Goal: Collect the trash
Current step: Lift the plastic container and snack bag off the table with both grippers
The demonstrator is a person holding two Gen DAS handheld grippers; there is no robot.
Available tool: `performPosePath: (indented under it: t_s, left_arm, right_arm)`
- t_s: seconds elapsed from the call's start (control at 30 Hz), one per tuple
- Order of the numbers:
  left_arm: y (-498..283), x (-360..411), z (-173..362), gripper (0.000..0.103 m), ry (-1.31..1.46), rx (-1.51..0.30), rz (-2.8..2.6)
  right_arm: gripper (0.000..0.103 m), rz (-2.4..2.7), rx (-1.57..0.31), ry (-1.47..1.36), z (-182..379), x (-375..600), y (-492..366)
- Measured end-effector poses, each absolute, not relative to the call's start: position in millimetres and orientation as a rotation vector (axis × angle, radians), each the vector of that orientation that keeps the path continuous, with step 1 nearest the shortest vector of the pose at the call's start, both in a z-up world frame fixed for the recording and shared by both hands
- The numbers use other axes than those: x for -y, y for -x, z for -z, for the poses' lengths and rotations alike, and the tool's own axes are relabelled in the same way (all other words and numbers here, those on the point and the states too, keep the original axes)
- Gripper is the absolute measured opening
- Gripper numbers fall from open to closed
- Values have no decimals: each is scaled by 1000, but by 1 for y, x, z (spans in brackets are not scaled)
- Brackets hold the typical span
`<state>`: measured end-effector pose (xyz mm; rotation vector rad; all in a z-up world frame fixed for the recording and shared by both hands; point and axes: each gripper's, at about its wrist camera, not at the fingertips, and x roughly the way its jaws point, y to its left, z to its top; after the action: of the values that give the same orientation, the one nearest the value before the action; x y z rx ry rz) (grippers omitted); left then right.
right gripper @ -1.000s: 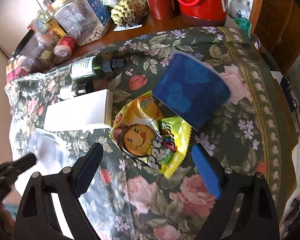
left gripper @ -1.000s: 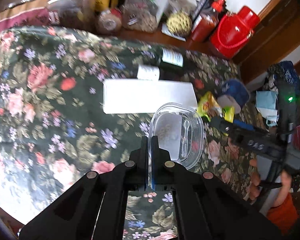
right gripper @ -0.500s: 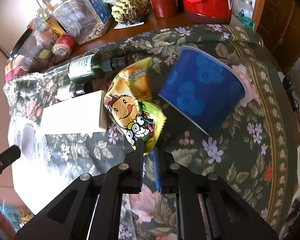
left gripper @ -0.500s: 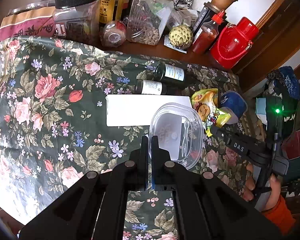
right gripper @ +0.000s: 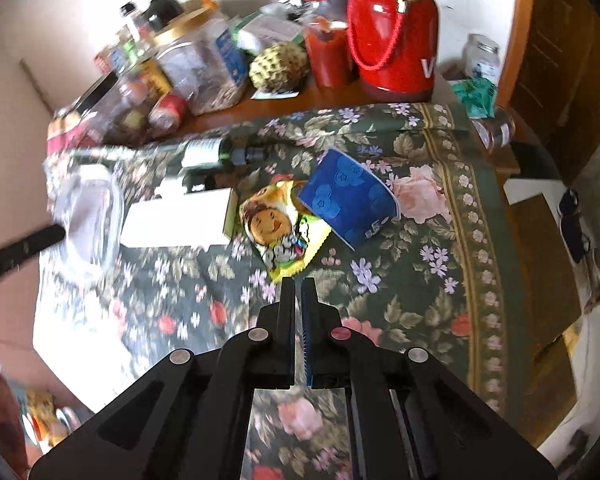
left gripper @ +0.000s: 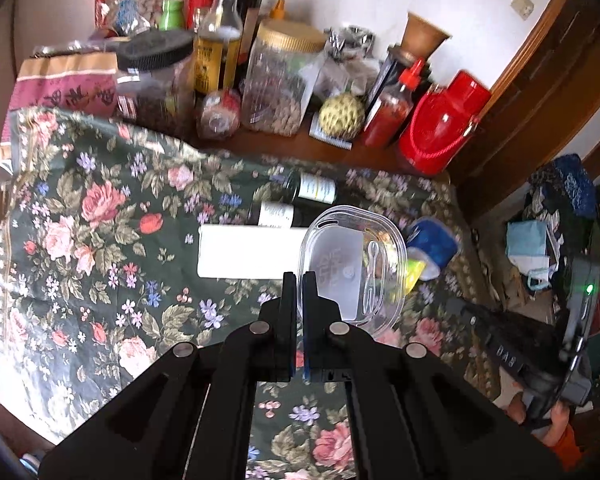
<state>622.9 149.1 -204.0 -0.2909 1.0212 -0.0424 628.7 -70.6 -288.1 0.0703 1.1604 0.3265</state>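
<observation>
My left gripper point(left gripper: 299, 280) is shut on the rim of a clear plastic container point(left gripper: 352, 272), which hangs above the floral cloth point(left gripper: 100, 240). In the right wrist view the same container point(right gripper: 92, 216) shows blurred at the left. My right gripper point(right gripper: 299, 284) is shut on the lower corner of a yellow snack wrapper point(right gripper: 280, 228), raised off the cloth. A blue paper cup point(right gripper: 348, 204) lies on its side just behind the wrapper. A white box point(right gripper: 176, 220) and two dark bottles point(right gripper: 216, 154) lie on the cloth to the left.
Jars, bottles, a red jug point(right gripper: 392, 28), a red sauce bottle point(left gripper: 392, 108) and a scaly green fruit point(left gripper: 342, 116) crowd the table's back edge. The cloth's right edge point(right gripper: 488, 240) drops off to a cluttered floor. A person's hand point(left gripper: 556, 420) holds the right gripper.
The right gripper has shut on the snack wrapper's corner and lifted it off the cloth. Both grippers have risen, the left one carrying the clear container.
</observation>
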Motion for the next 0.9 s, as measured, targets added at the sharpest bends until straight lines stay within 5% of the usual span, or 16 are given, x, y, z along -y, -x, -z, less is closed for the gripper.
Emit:
performPosePath:
  t_s: [0.1, 0.17, 0.23, 0.63, 0.7, 0.77, 0.8, 0.9]
  left_arm:
    - [-618, -147, 200, 0, 313, -1003, 27]
    - [-614, -147, 201, 0, 321, -1008, 16]
    - [-609, -149, 203, 0, 319, -1014, 5]
    - [-602, -191, 212, 0, 302, -1043, -79]
    - [-606, -195, 215, 0, 303, -1050, -74]
    - [-611, -196, 217, 0, 298, -1054, -71]
    - [-614, -194, 218, 0, 292, -1056, -69]
    - [-620, -187, 219, 0, 284, -1057, -57]
  right_arm:
    - [10, -317, -1181, -58, 292, 70, -631]
    - [47, -323, -1232, -84, 303, 71, -641]
    - [56, -322, -1251, -141, 312, 74, -648]
    - [44, -209, -1255, -223, 354, 56, -688]
    - [38, -207, -1237, -185, 351, 51, -687]
    - [10, -212, -1220, -146, 352, 44, -688]
    - [5, -219, -1218, -128, 353, 41, -688]
    - [4, -236, -1202, -113, 352, 40, -686]
